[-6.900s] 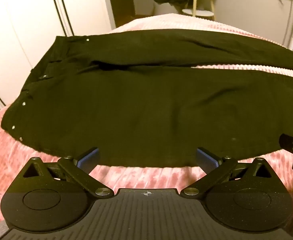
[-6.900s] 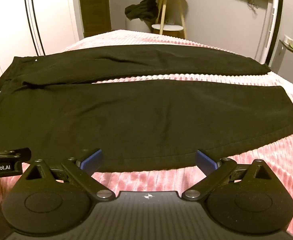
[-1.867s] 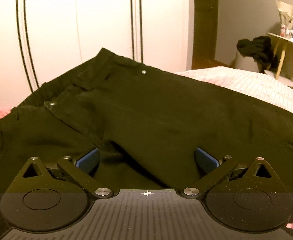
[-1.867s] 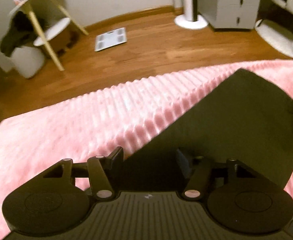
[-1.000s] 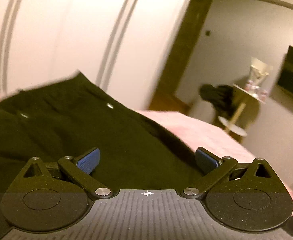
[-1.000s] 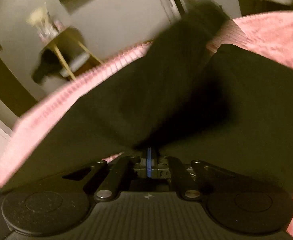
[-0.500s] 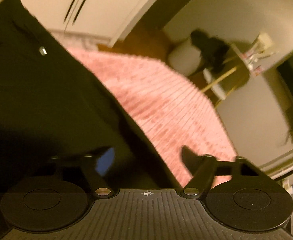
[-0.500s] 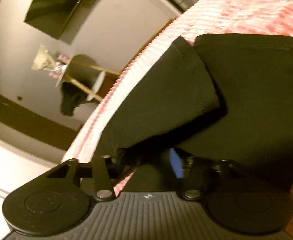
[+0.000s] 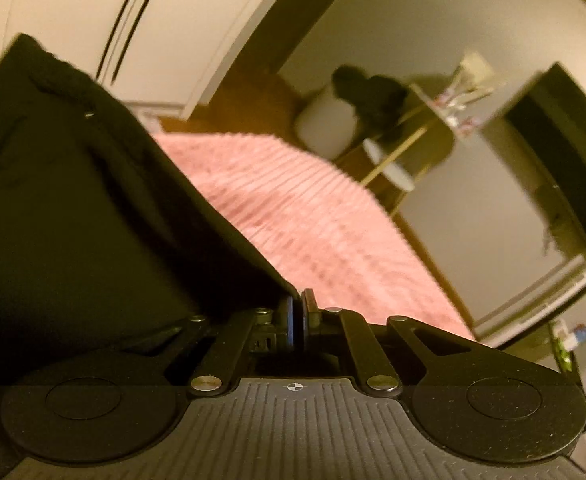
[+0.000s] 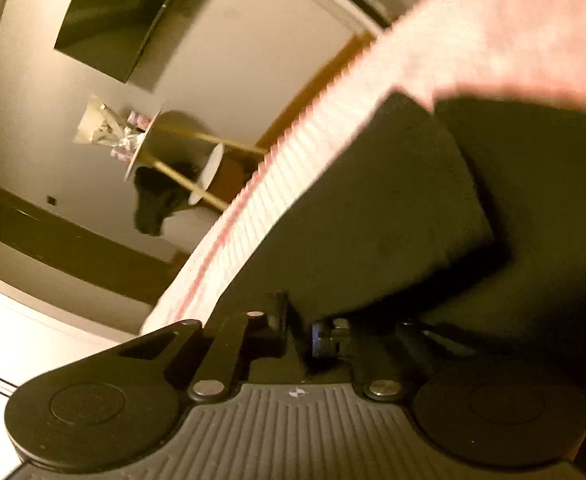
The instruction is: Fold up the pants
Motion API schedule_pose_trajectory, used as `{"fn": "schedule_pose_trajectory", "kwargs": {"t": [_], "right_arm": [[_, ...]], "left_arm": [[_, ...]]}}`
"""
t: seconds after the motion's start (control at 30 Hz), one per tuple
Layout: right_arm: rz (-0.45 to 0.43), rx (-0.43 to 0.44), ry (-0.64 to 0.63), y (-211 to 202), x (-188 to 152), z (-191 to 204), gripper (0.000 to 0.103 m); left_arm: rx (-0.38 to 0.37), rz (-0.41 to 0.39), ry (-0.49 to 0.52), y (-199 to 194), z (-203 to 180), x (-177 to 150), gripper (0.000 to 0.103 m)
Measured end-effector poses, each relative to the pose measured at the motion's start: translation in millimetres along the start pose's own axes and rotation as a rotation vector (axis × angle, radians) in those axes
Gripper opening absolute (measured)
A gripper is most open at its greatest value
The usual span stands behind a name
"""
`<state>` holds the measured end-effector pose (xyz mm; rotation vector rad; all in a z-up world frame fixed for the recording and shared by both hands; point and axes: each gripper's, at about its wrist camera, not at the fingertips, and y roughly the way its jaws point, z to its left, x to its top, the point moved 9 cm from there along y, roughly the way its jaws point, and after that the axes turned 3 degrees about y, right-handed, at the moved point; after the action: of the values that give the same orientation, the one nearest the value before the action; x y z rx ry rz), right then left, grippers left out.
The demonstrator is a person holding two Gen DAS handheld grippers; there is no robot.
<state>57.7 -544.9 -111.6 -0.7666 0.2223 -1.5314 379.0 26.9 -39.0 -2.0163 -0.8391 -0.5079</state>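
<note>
Black pants [image 9: 73, 208] lie on a pink ribbed bedspread [image 9: 313, 216]. In the left wrist view my left gripper [image 9: 296, 316] is shut on the far edge of the pants near the waist, and the cloth rises from its jaws toward the waistband at upper left. In the right wrist view my right gripper [image 10: 299, 332] is shut on the edge of a pant leg [image 10: 373, 216], which is lifted and folded over the other leg [image 10: 541, 184]. The leg's hem hangs at right. Both views are tilted and blurred.
The bedspread edge [image 10: 229, 236] drops to a wooden floor. Beyond the bed stand a small round side table [image 9: 393, 168] with dark clothing [image 9: 369, 88] draped on it, a white wardrobe [image 9: 93, 12] and a dark wall screen [image 10: 117, 12].
Both grippers went from open to shut on the far pant leg's edge. Half a second ago the left was still closing; the views have since tilted as the cloth lifts.
</note>
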Motion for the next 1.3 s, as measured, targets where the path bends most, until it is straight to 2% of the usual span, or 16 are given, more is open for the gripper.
{"fn": "schedule_pose_trajectory", "kwargs": {"t": [0.1, 0.23, 0.3, 0.37, 0.4, 0.47, 0.53, 0.63, 0.7, 0.87, 1.07, 1.1, 1.13, 1.17, 1.23, 1.3], "right_arm": [[-0.129, 0.0, -0.176, -41, 23, 30, 0.005], [-0.223, 0.028, -0.235, -96, 44, 26, 0.004], [-0.22, -0.042, -0.304, -102, 38, 13, 0.004], [-0.19, -0.114, -0.318, -97, 30, -9, 0.005], [-0.168, -0.155, -0.303, -94, 28, -24, 0.005], [-0.098, -0.209, -0.218, -80, 23, -53, 0.008], [-0.072, -0.213, -0.169, -77, 17, -67, 0.016], [-0.051, -0.167, -0.156, -75, 10, -65, 0.021], [-0.032, -0.145, -0.141, -71, 7, -65, 0.024], [-0.007, -0.117, -0.084, -63, 4, -70, 0.031], [-0.01, -0.081, -0.053, -61, 2, -73, 0.033], [-0.013, -0.077, -0.055, -61, 2, -73, 0.033], [-0.018, -0.074, -0.061, -60, 1, -71, 0.031], [-0.024, -0.073, -0.068, -60, 1, -69, 0.03], [-0.032, -0.066, -0.084, -56, 2, -65, 0.014], [-0.042, -0.071, -0.096, -55, 2, -61, 0.015]], "left_arm": [[-0.019, -0.059, 0.025, -71, -8, -26, 0.005], [-0.042, -0.063, -0.061, -150, 5, -95, 0.005], [0.005, -0.022, -0.083, -170, 20, -133, 0.009], [0.109, 0.041, -0.105, -172, 44, -160, 0.017], [0.177, 0.067, -0.137, -175, 60, -167, 0.023], [0.212, 0.042, -0.2, -189, 81, -164, 0.036], [0.254, -0.033, -0.219, -206, 97, -148, 0.081], [0.334, -0.153, -0.193, -224, 123, -118, 0.088], [0.383, -0.145, -0.2, -221, 145, -105, 0.088], [0.368, -0.115, -0.432, -210, 206, -103, 0.085], [0.337, -0.209, -0.529, -212, 238, -85, 0.085], [0.322, -0.213, -0.532, -212, 241, -84, 0.081], [0.307, -0.218, -0.533, -207, 242, -78, 0.061], [0.276, -0.226, -0.531, -206, 241, -73, 0.052], [0.27, -0.217, -0.53, -201, 241, -69, 0.042], [0.254, -0.224, -0.515, -199, 244, -68, 0.04]]}}
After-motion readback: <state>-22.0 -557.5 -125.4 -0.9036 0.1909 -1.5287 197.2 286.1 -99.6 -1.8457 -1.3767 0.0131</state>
